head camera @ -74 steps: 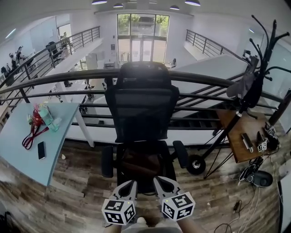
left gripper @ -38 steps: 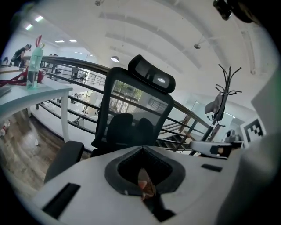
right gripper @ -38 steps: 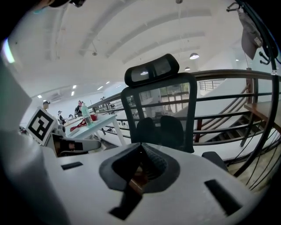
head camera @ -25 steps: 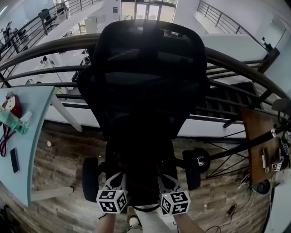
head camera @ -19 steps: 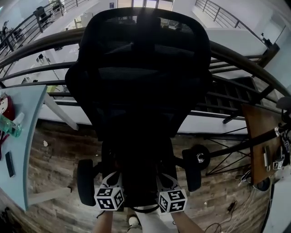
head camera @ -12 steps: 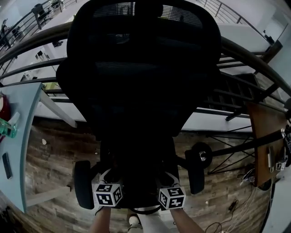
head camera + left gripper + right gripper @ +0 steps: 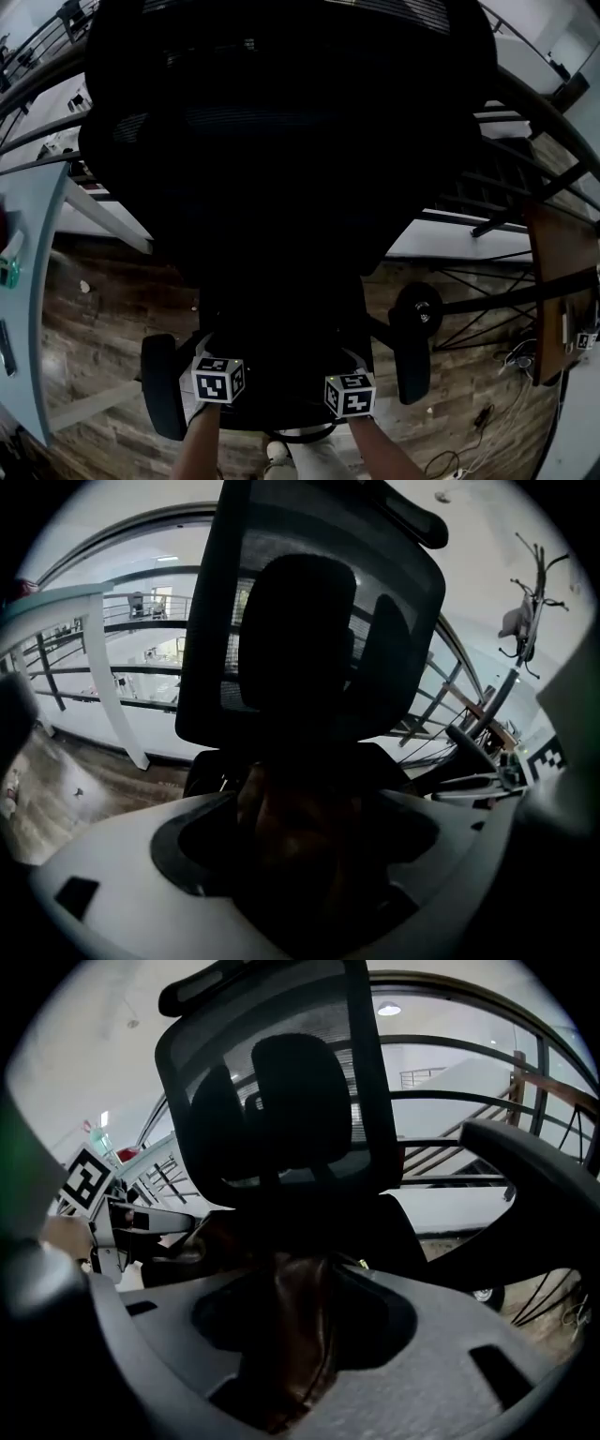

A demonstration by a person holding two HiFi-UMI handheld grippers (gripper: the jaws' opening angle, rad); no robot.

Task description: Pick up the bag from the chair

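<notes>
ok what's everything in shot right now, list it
chair: 1, black, mesh back, centre, filling most of the head view
armrests: 2, black, either side of the seat
bag: 1, brown, on the chair seat
table: 1, light blue, left edge
side table: 1, brown wood, right edge
railing: 1, dark, behind the chair
coat rack: 1, dark, far right in the left gripper view
floor: wood planks, brown
left tongs: 1, white, bag between its jaws
right tongs: 1, grey, jaws pinching the bag
forearms: 2, bottom of the head view
</notes>
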